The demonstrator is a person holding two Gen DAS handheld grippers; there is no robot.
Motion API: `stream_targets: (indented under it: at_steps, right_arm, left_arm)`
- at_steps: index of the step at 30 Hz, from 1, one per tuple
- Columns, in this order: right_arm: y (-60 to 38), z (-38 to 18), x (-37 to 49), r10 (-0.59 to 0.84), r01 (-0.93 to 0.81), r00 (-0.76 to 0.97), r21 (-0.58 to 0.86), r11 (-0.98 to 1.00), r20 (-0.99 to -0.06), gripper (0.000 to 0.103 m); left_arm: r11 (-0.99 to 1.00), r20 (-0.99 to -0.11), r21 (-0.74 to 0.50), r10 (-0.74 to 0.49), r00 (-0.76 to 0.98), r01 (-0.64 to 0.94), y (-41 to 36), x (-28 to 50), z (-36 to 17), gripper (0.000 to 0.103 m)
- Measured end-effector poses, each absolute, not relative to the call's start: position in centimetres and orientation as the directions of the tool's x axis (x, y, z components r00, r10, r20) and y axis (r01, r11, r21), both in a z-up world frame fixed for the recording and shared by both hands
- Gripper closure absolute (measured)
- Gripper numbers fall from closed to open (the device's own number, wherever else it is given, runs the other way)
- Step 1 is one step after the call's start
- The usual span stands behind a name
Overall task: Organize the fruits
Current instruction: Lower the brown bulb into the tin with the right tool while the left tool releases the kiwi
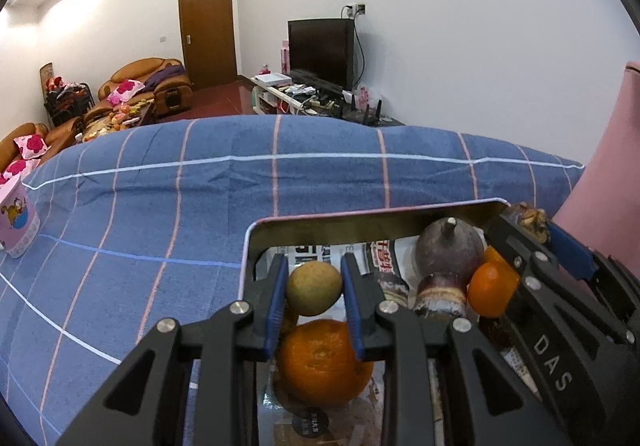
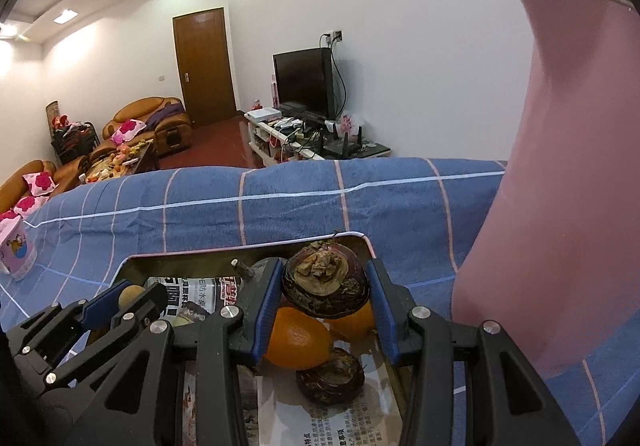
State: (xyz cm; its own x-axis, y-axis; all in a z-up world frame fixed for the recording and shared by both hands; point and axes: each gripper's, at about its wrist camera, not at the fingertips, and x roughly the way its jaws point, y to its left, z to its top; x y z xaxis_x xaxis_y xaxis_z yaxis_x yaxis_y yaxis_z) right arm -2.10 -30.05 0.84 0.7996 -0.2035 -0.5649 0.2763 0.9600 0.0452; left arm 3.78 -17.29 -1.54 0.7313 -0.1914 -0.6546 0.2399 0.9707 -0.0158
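Over the newspaper-lined tray (image 1: 256, 230), my left gripper (image 1: 314, 292) pinched a small green-brown fruit (image 1: 315, 288); my right gripper (image 2: 326, 292) clamped a dark chestnut-like fruit (image 2: 326, 284) near the far rim, oranges (image 2: 296, 342) beneath.

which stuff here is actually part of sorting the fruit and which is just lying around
Part of the job: left gripper shut on small tan fruit; right gripper shut on dark brown fruit; oranges; metal tray.

Lying about: pink cartoon cup, pink container, blue checked cloth.
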Motion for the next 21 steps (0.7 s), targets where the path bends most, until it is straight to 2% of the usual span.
stream_targets:
  at_steps: [11, 15, 17, 19, 21]
  right_arm:
    - [-29.4, -0.3, -0.9, -0.081, 0.175, 0.781, 0.093, 0.980, -0.620, 0.057]
    - [-29.4, -0.7, -0.8, -0.040, 0.155, 0.775, 0.128, 0.979, -0.630, 0.056]
    - [-29.4, -0.7, -0.9, -0.028, 0.147, 0.780, 0.139, 0.979, -0.625, 0.053]
    - [-29.5, -0.7, -1.0, -0.011, 0.136, 0.785, 0.154, 0.979, -0.619, 0.040]
    - [-29.4, -0.7, -1.2, -0.007, 0.136, 0.792, 0.165, 0.977, -0.611, 0.033]
  left_arm:
    - [0.955, -0.662, 0.126, -0.119, 0.740, 0.267, -18.6, 2.8, -1.7, 0.074]
    - [0.958, -0.664, 0.116, -0.122, 0.738, 0.263, -18.5, 2.9, -1.6, 0.074]
    - [0.959, -0.659, 0.118, -0.118, 0.743, 0.257, -18.4, 2.8, -1.6, 0.071]
    - [0.961, -0.654, 0.131, -0.100, 0.750, 0.243, -18.6, 2.7, -1.6, 0.062]
    - [0.961, -0.651, 0.131, -0.102, 0.752, 0.244, -18.5, 2.8, -1.6, 0.060]
